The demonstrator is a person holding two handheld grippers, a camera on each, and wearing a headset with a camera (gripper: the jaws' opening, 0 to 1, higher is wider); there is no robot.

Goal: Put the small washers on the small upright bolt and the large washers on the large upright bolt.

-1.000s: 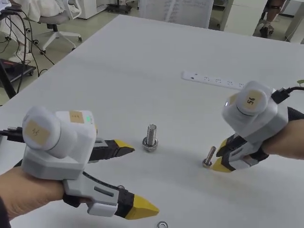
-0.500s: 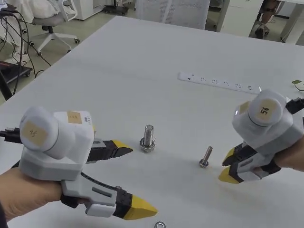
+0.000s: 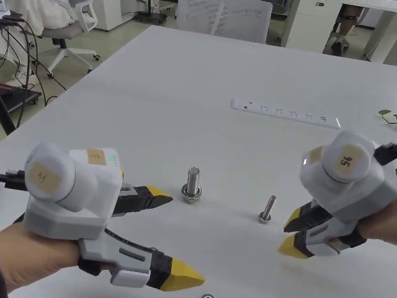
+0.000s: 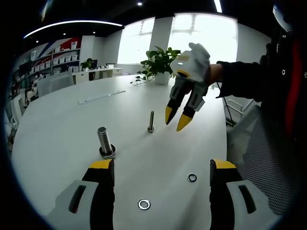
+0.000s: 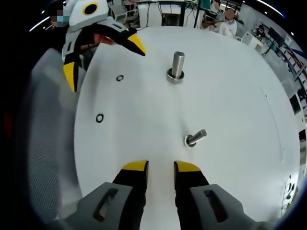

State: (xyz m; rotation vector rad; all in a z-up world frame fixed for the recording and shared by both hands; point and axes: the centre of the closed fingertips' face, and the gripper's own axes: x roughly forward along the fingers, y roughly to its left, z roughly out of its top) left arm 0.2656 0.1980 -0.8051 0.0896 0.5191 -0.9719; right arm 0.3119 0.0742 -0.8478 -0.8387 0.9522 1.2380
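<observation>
Right gripper (image 3: 286,234) hovers near the slim, threaded, upright small bolt (image 3: 267,209).

The large silver threaded steel bolt (image 3: 193,184) stands upright on the white table (image 3: 155,105), with a wider metal collar at its foot. The small silver bolt (image 3: 267,209) stands near it, to its right in the head view. One flat silver ring washer (image 4: 144,204) and a second washer (image 4: 192,178) lie loose on the table, apart from each other and from both bolts.
</observation>
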